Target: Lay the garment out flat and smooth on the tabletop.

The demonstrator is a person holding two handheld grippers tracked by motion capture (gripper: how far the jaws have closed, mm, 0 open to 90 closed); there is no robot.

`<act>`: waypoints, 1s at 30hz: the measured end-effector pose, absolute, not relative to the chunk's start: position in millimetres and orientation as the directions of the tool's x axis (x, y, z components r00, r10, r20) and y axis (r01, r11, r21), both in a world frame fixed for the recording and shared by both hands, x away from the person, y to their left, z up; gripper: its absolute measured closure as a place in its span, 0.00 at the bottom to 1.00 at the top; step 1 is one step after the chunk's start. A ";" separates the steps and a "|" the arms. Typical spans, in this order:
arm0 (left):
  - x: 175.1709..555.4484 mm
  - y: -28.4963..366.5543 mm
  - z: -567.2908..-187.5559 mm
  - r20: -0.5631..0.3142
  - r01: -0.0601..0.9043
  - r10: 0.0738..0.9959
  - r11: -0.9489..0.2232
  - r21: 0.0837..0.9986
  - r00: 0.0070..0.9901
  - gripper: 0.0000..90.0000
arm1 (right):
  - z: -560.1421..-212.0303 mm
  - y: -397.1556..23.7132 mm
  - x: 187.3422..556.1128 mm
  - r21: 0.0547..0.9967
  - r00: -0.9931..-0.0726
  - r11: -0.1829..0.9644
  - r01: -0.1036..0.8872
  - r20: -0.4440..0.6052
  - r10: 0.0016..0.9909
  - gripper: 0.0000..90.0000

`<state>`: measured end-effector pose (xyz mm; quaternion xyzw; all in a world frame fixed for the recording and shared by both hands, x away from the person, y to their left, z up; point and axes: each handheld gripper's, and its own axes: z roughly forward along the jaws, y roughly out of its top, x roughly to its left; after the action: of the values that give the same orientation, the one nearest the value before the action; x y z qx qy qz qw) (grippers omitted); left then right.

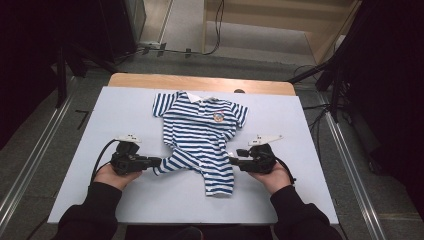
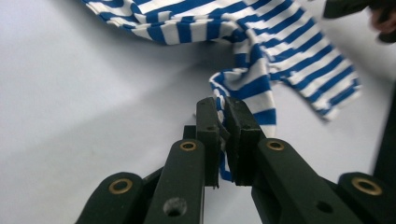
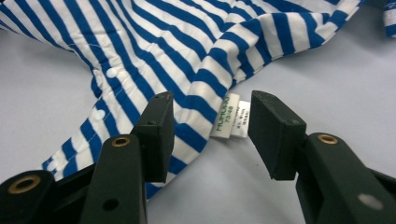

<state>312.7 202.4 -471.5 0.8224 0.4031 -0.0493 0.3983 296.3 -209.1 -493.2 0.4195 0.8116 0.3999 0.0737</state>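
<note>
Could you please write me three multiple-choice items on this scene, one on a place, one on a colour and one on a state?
1. Where does the left tool grip the romper?
A. collar
B. leg end
C. chest badge

2. What colour are the romper's stripes?
A. blue and white
B. red and white
C. green and yellow

3. How do the right tool's jaws stand?
A. shut on fabric
B. open around the white label
C. shut on nothing

Key: B, striped leg cloth sits between its jaws; A, the stripes show everywhere; B, a gap lies either side of the label.

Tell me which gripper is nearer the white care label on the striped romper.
Right. The right gripper has its open jaws around the white care label; the left gripper clamps the opposite leg.
</note>
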 end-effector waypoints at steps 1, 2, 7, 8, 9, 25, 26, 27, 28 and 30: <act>309.6 205.0 -469.7 -0.413 0.707 0.622 -0.345 0.618 0.665 0.94 | -492.9 -208.8 294.9 0.710 -0.638 0.330 0.622 0.215 0.739 0.55; 306.4 207.7 -468.2 -0.419 0.710 0.623 -0.336 0.619 0.660 0.94 | -492.8 -208.3 293.8 0.713 -0.642 0.331 0.618 0.214 0.737 0.55; 290.3 221.0 -461.6 -0.407 0.706 0.644 -0.307 0.638 0.647 0.94 | -492.8 -204.9 288.5 0.709 -0.651 0.344 0.616 0.213 0.729 0.55; 287.4 223.5 -461.0 -0.401 0.702 0.646 -0.306 0.642 0.649 0.94 | -493.2 -203.9 287.3 0.707 -0.652 0.344 0.617 0.215 0.727 0.55; 284.5 225.4 -460.9 -0.403 0.704 0.649 -0.302 0.642 0.645 0.94 | -493.8 -202.8 286.1 0.707 -0.655 0.348 0.616 0.214 0.725 0.55; 269.8 259.2 -469.1 -0.408 0.750 0.706 -0.264 0.607 0.579 0.94 | -490.7 -201.6 270.2 0.724 -0.631 0.313 0.615 0.214 0.746 0.58; 270.6 260.6 -469.9 -0.411 0.754 0.708 -0.263 0.602 0.575 0.94 | -491.5 -201.8 271.0 0.723 -0.629 0.313 0.616 0.212 0.748 0.58; 271.0 261.0 -470.5 -0.409 0.756 0.711 -0.263 0.600 0.572 0.94 | -493.2 -201.6 272.2 0.718 -0.626 0.316 0.620 0.210 0.751 0.58; 271.3 261.1 -471.0 -0.410 0.757 0.712 -0.261 0.599 0.570 0.94 | -494.9 -201.2 273.5 0.714 -0.624 0.317 0.624 0.211 0.752 0.58; 271.9 261.2 -471.4 -0.409 0.757 0.712 -0.265 0.597 0.571 0.94 | -498.3 -200.1 275.8 0.707 -0.620 0.322 0.630 0.208 0.756 0.58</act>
<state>271.9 261.2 -471.4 0.7949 0.4620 -0.0292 0.3922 275.8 -200.1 -498.3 0.4283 0.8091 0.3943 0.0801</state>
